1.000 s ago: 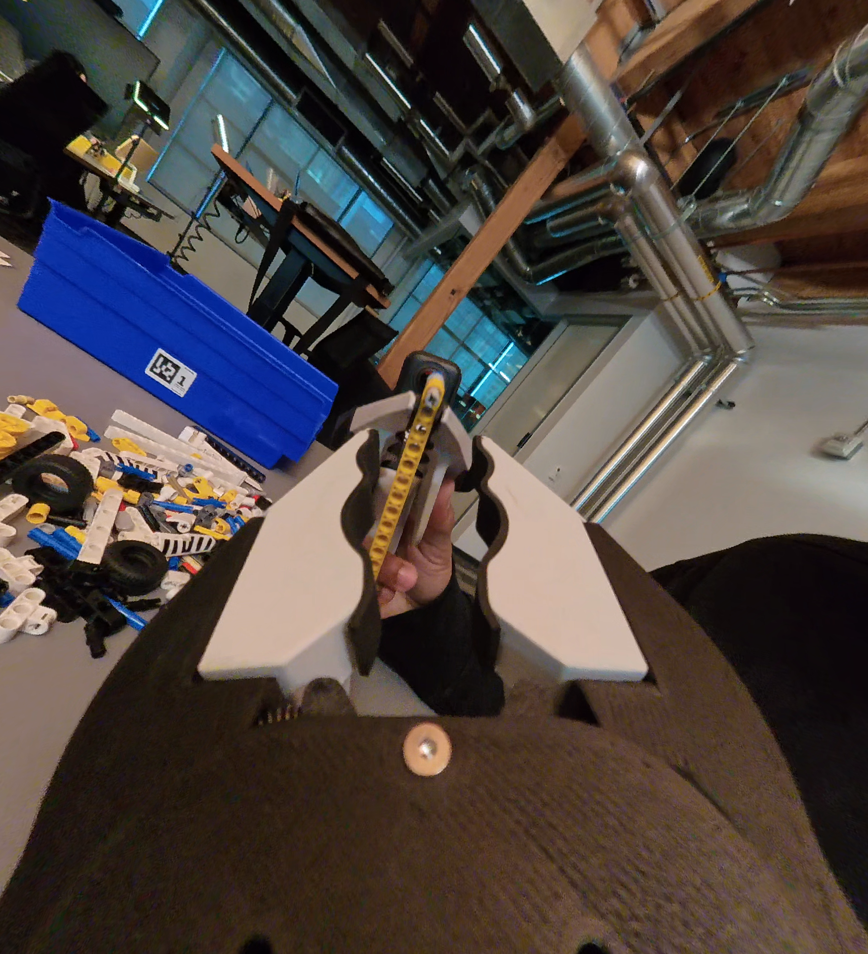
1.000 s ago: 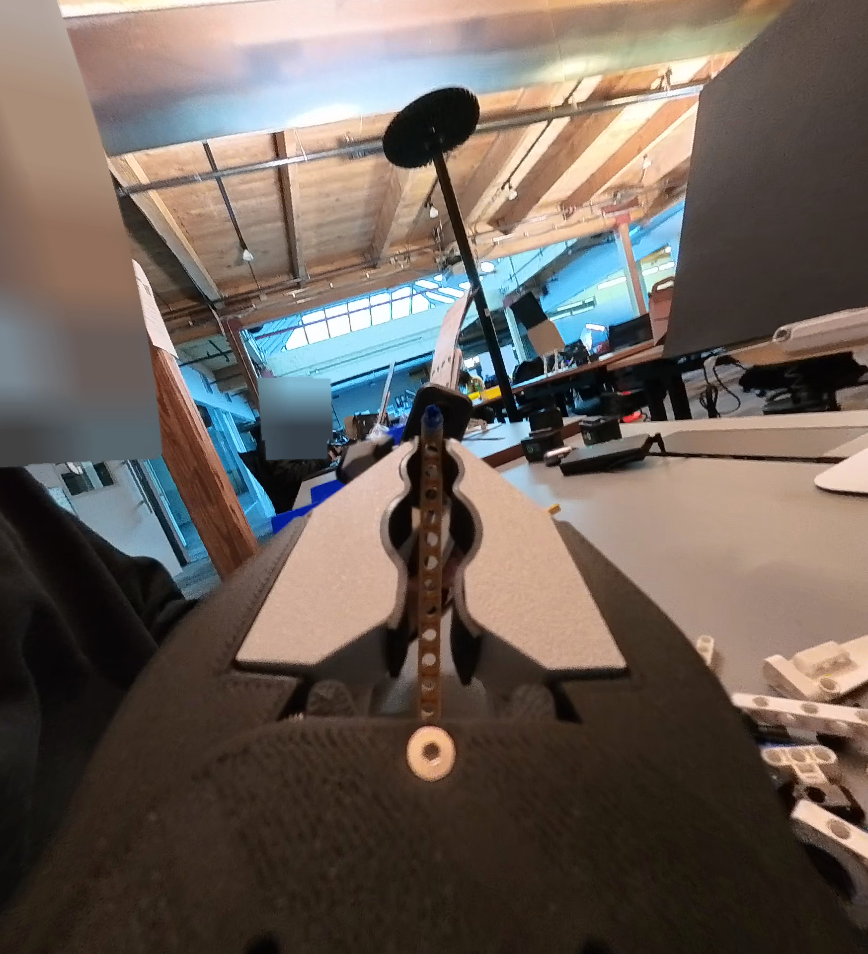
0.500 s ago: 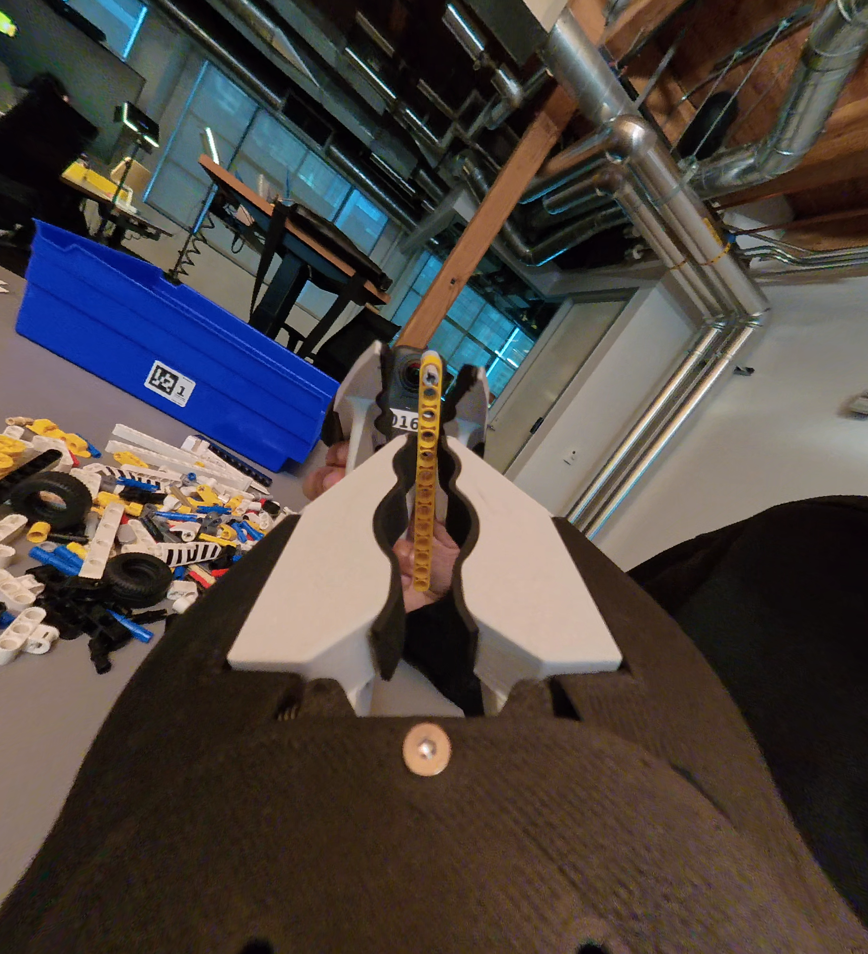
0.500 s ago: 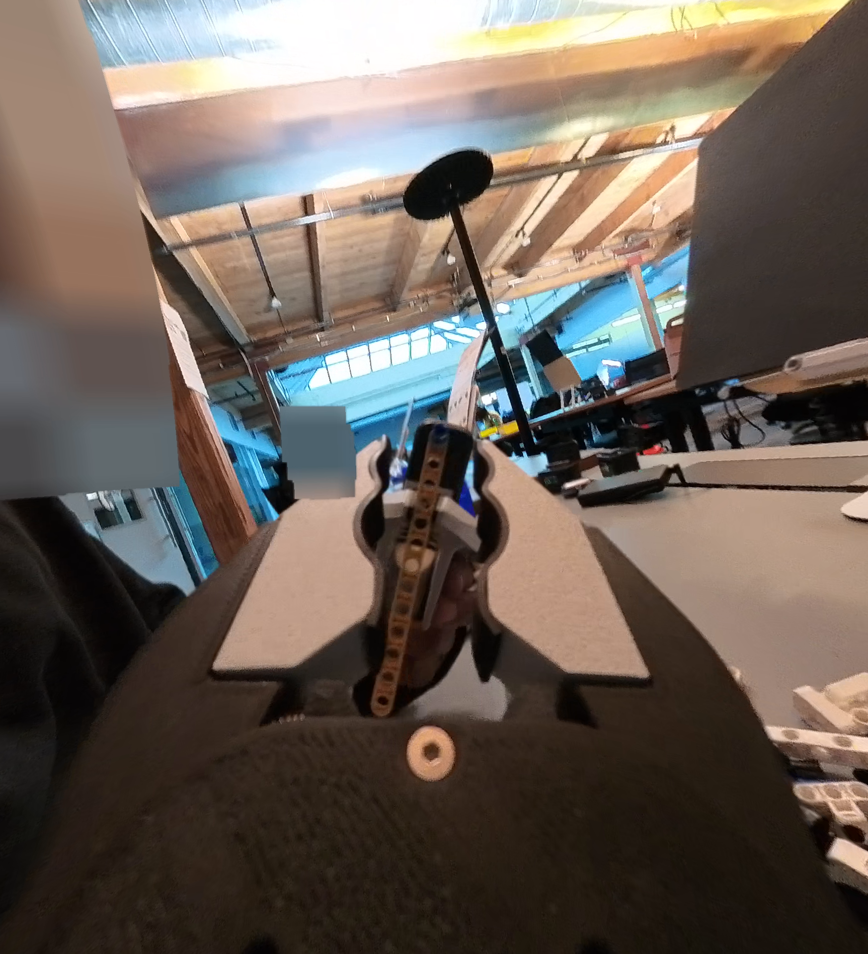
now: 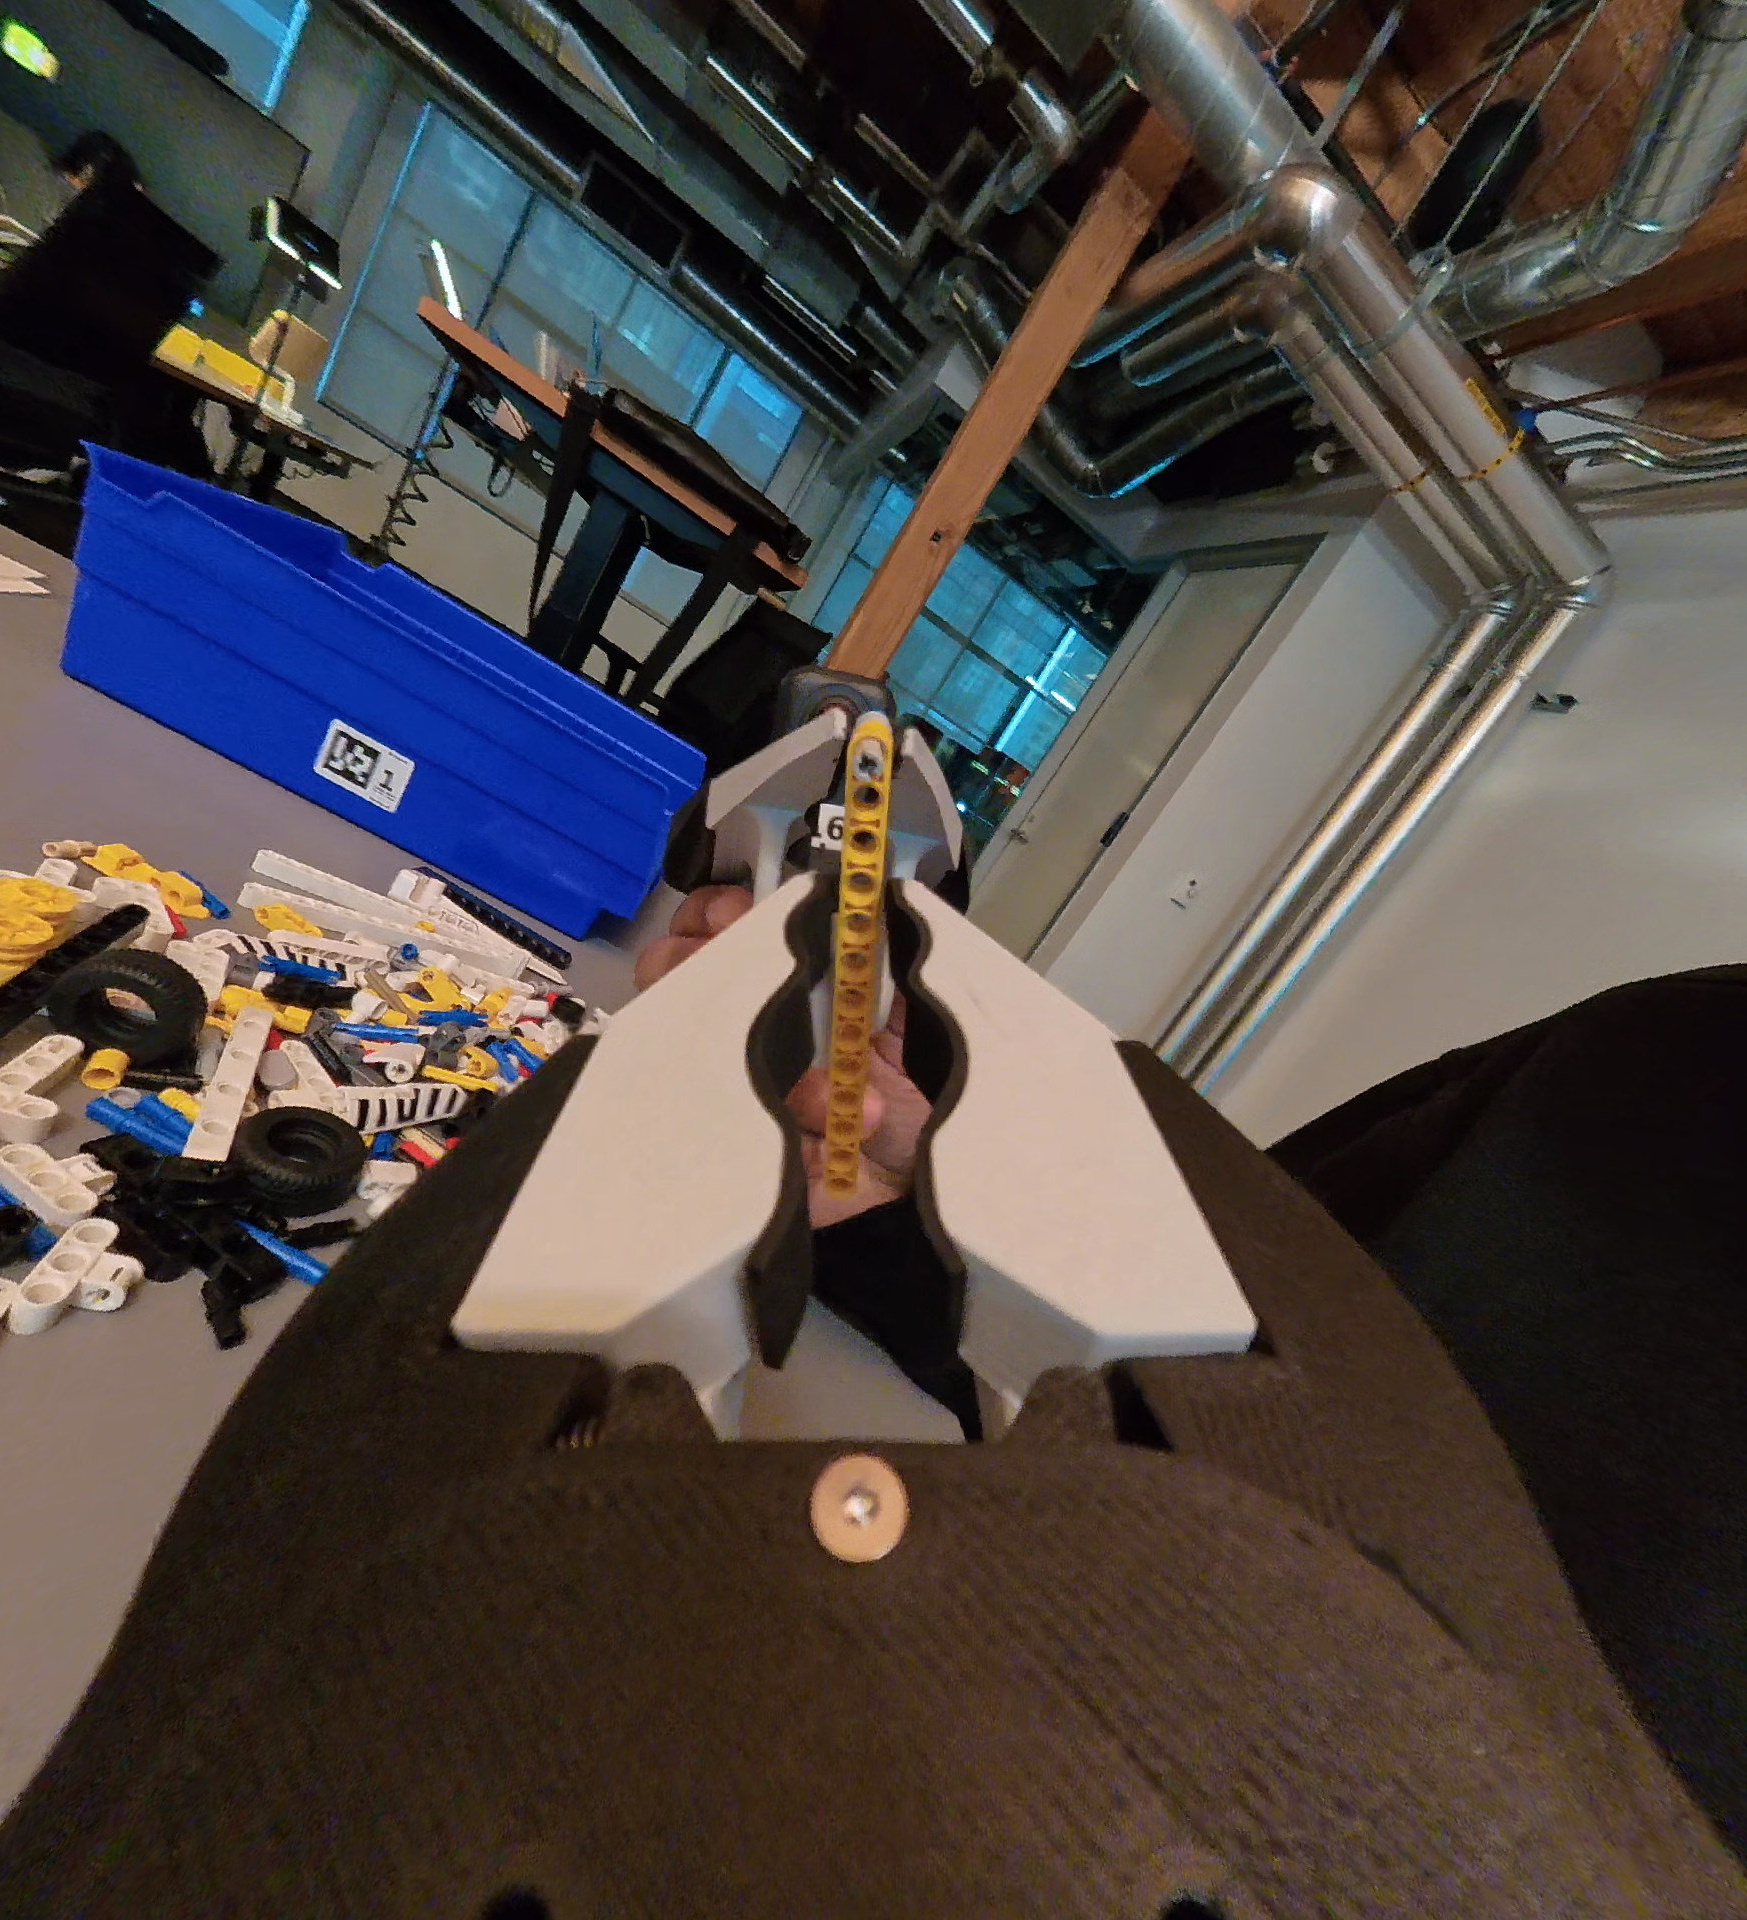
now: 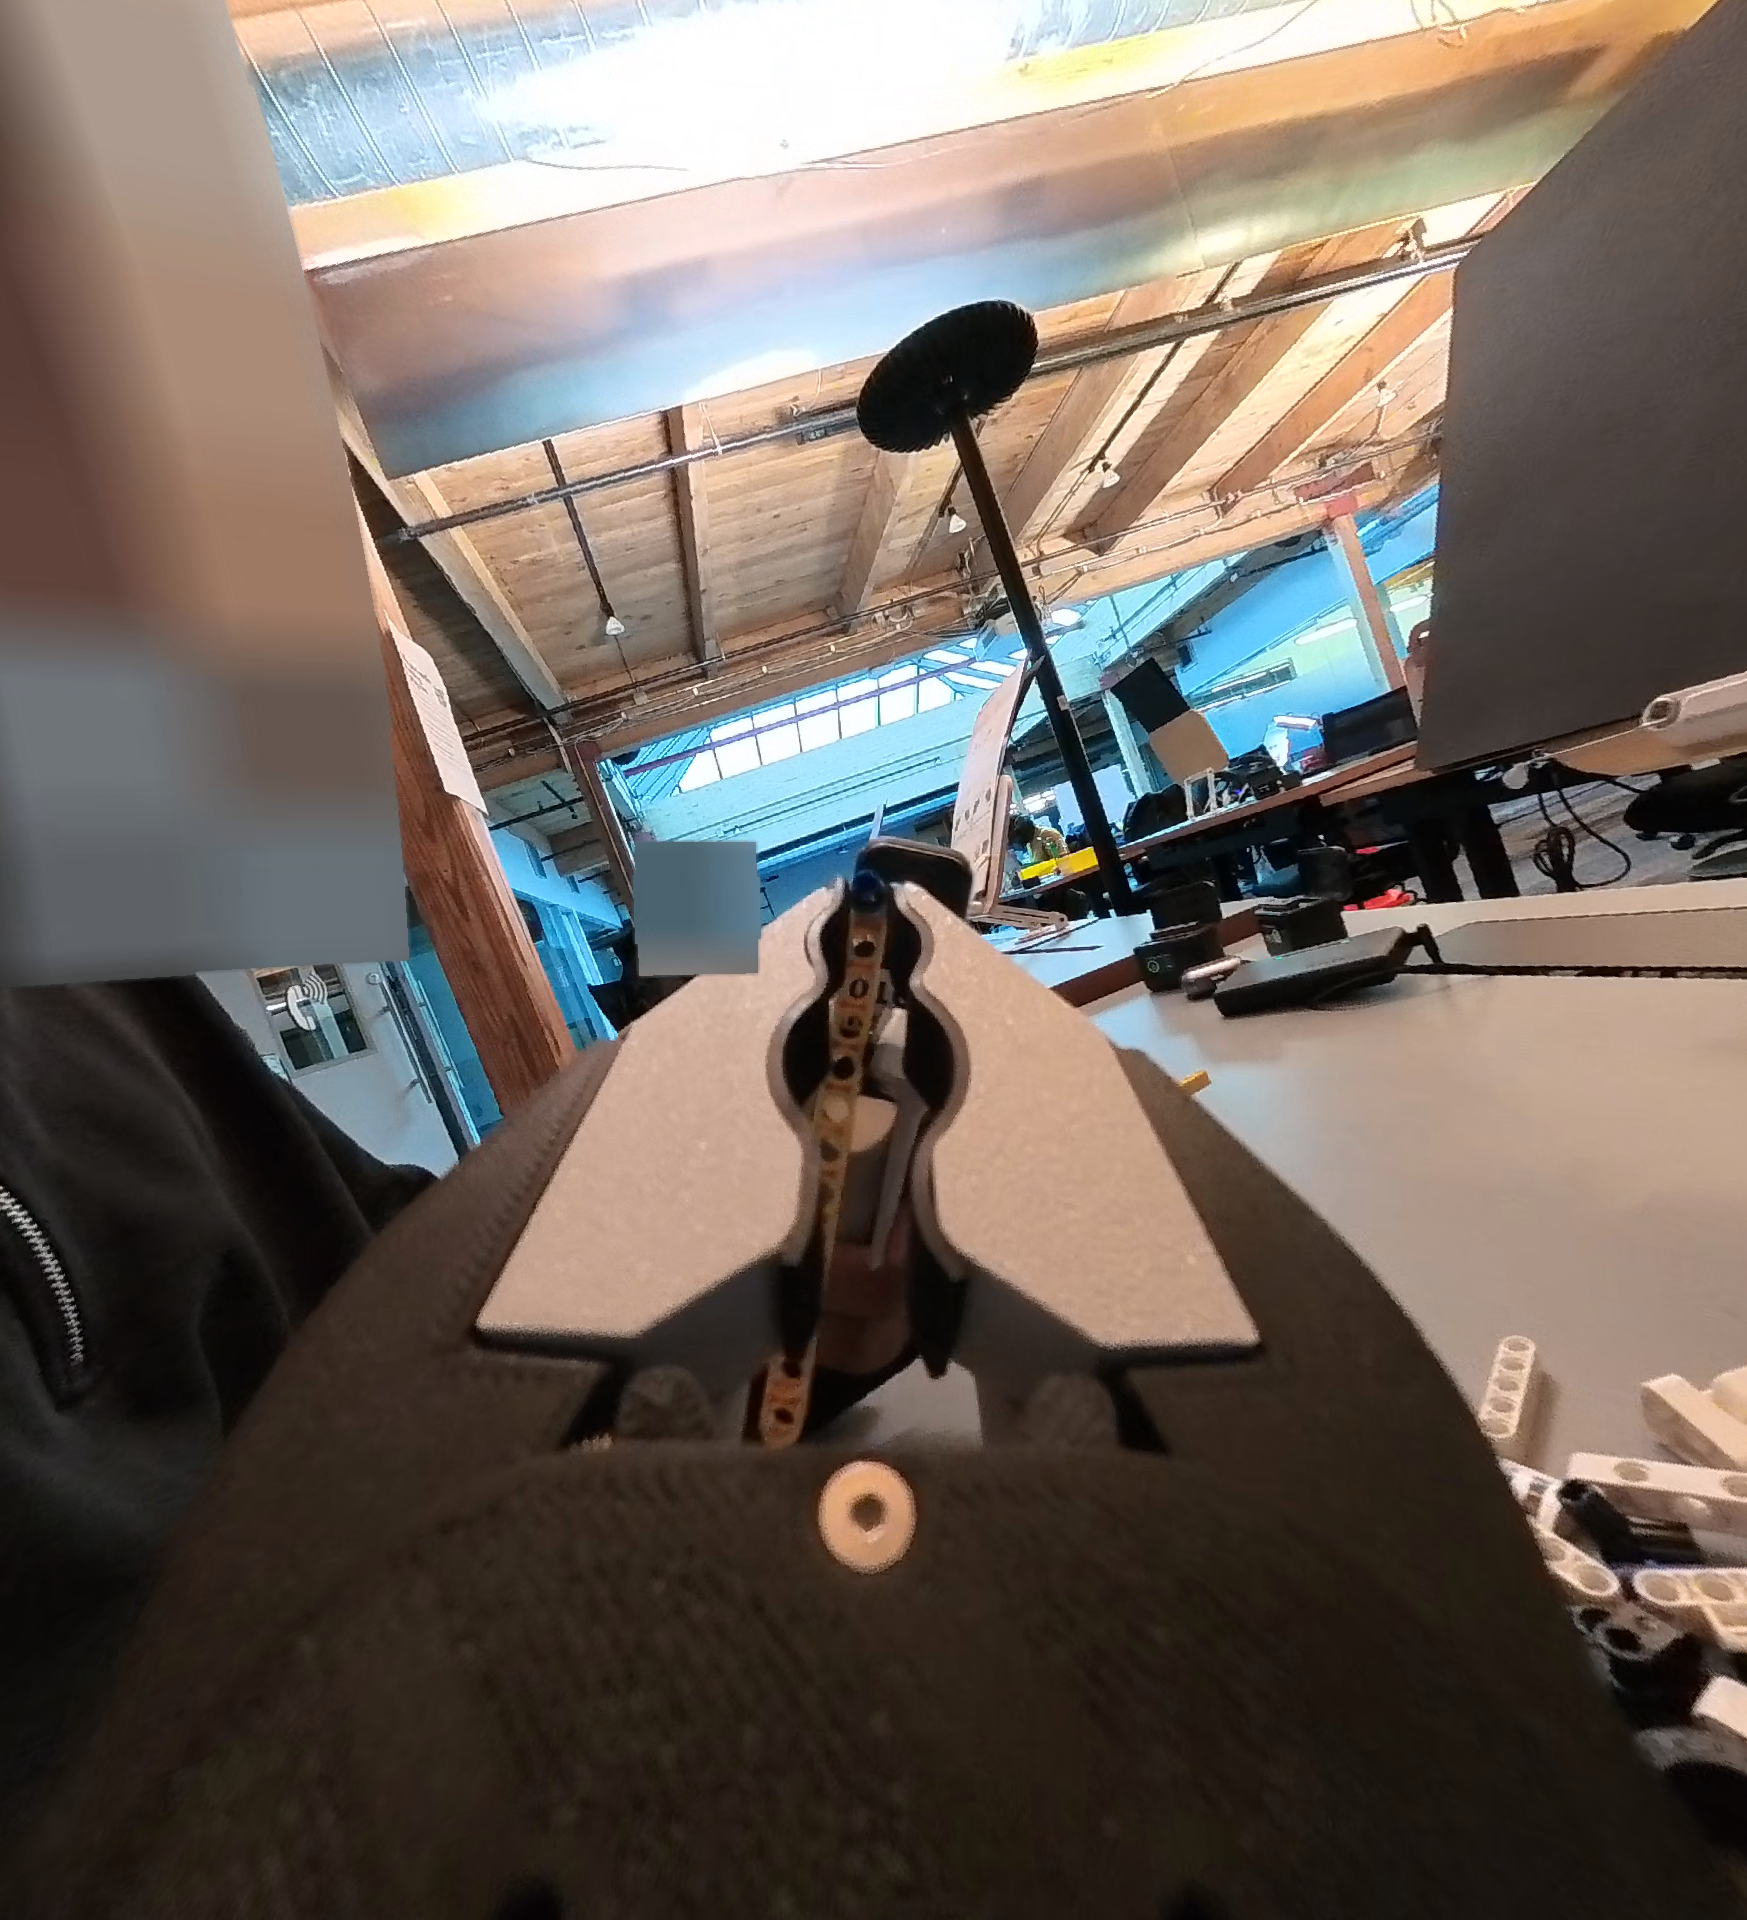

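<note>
Left gripper [image 5: 861,914]: jaws narrow, pads pressing on a yellow beam [image 5: 853,997] standing upright above the table [image 5: 38,1507].
Right gripper [image 6: 874,914]: facing the left one, jaws narrow, gripping the same beam [image 6: 838,1091] at its blue-pinned end.
Loose parts [image 5: 225,1060] and a blue bin [image 5: 349,665] are lying to the left.

Grey table [image 5: 7,665]: bricks [image 5: 225,1060], blue bin [image 5: 349,665]
</note>
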